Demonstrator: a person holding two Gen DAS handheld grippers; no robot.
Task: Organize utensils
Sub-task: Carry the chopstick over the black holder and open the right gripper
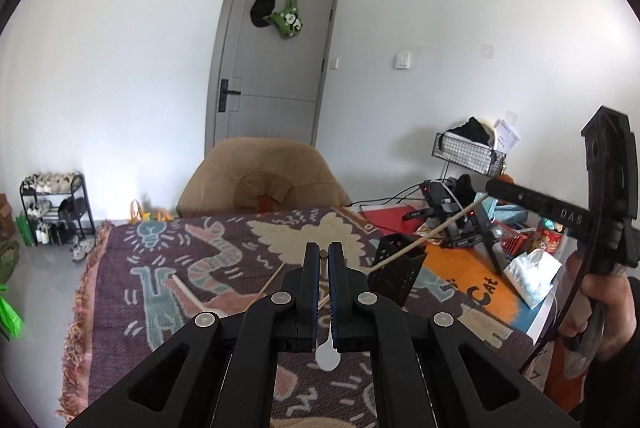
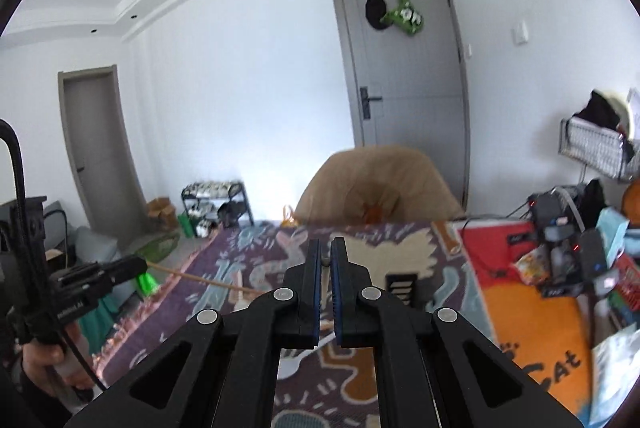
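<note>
Left gripper (image 1: 324, 256): fingers nearly closed, clamping the tip of a thin wooden chopstick (image 1: 322, 255) between the pads, raised above the patterned blanket (image 1: 160, 268). Right gripper (image 2: 325, 258): fingers likewise drawn close on a second chopstick (image 1: 432, 234), seen from the left wrist view slanting down from the right gripper's tip to the rim of the black perforated holder (image 1: 396, 274); whether its lower end sits inside cannot be determined. The holder stands upright on the blanket, right of centre. A white plastic spoon (image 1: 328, 356) lies on the blanket beneath the left gripper.
</note>
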